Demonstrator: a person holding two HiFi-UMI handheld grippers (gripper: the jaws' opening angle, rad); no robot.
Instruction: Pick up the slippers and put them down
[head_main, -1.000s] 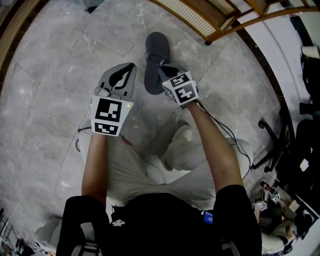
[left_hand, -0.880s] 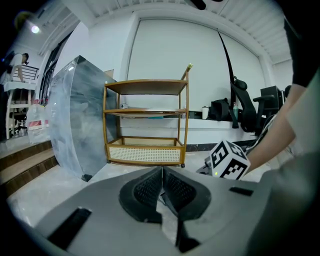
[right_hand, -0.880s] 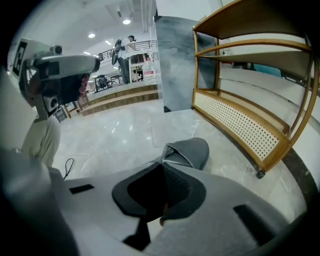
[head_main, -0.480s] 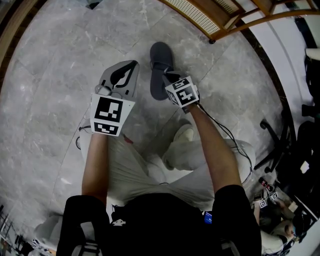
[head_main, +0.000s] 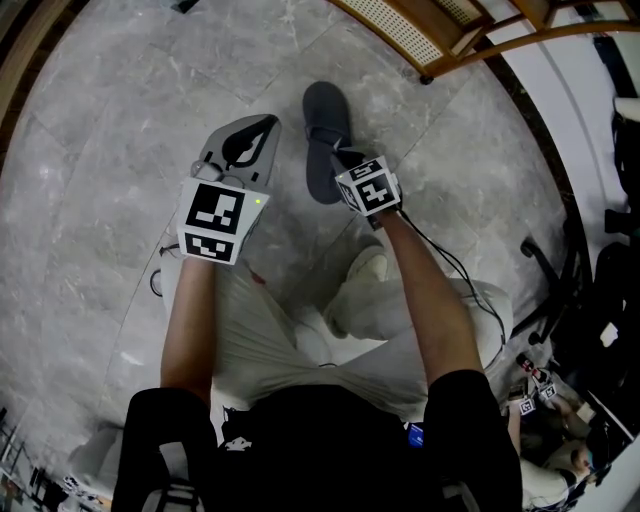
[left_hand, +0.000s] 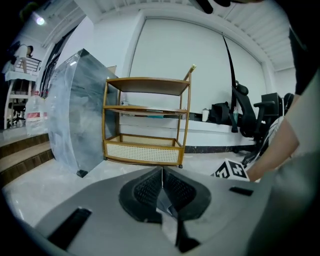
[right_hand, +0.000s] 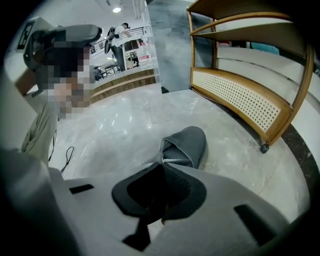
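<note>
Seen from above, a person holds tongs in each hand over a grey marble floor (head_main: 110, 160). The right tongs (head_main: 338, 158), reaching toward 12 o'clock, are clenched on the open rim of a dark grey slipper (head_main: 322, 110). The slipper stretches away from them with its toe pointing to 12 o'clock. Whether its sole touches the floor is not clear. The left tongs (head_main: 262, 128), just beside it at 11 o'clock, are clenched shut with nothing between them. A wooden shelf cart (head_main: 420, 40) with a woven cane panel stands on the floor at 1 o'clock, apart from the slipper.
</note>
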